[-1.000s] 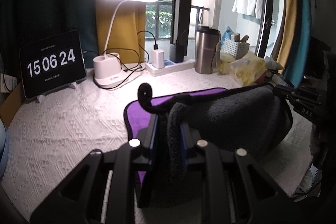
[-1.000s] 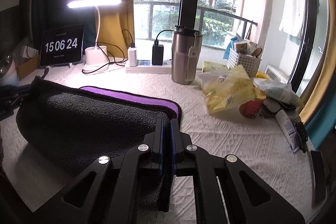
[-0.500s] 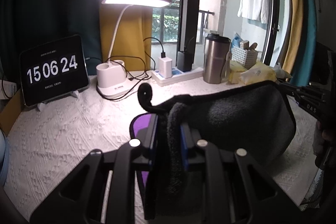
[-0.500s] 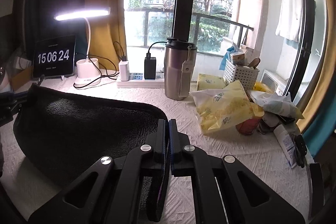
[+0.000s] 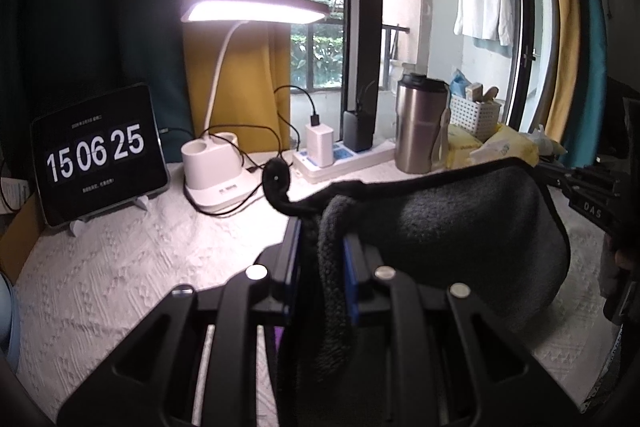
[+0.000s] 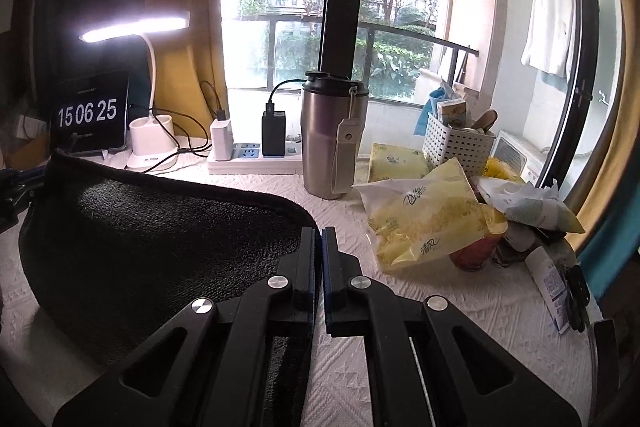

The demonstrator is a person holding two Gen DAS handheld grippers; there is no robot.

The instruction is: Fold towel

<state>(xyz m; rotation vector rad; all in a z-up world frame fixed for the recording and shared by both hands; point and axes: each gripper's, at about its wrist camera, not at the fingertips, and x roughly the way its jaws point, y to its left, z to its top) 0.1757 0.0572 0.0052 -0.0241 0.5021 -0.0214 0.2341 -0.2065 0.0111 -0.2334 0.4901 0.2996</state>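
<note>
Towel [image 5: 460,227], dark grey w/ black hem, hung lifted off the table, stretched btwn our two grippers above the near-middle of the cloth-covered top. Left gripper [image 5: 320,251] was pinching a bunched corner, thick wad btwn the pads; right gripper [image 6: 319,247] was pressed nearly flat on the opposite corner, only a thin hem in its grip. We judged the step to be carrying the held edge over to lay a fold. To do it well, we needed both corners level, the span taut but not yanked, & a gentle set-down so the hems met square. Left's bulky bite looked likely to slip or skew the edge.

Table [image 6: 400,287] wore a white embossed cloth. Along the far edge: tablet clock [image 5: 96,155] at the far-left corner, lit desk lamp [image 5: 224,131], power strip [image 6: 256,157] w/ chargers, steel tumbler [image 6: 332,135]. Right side: white basket [image 6: 456,143] & yellow snack bags [image 6: 424,223]. Window & balcony beyond.
</note>
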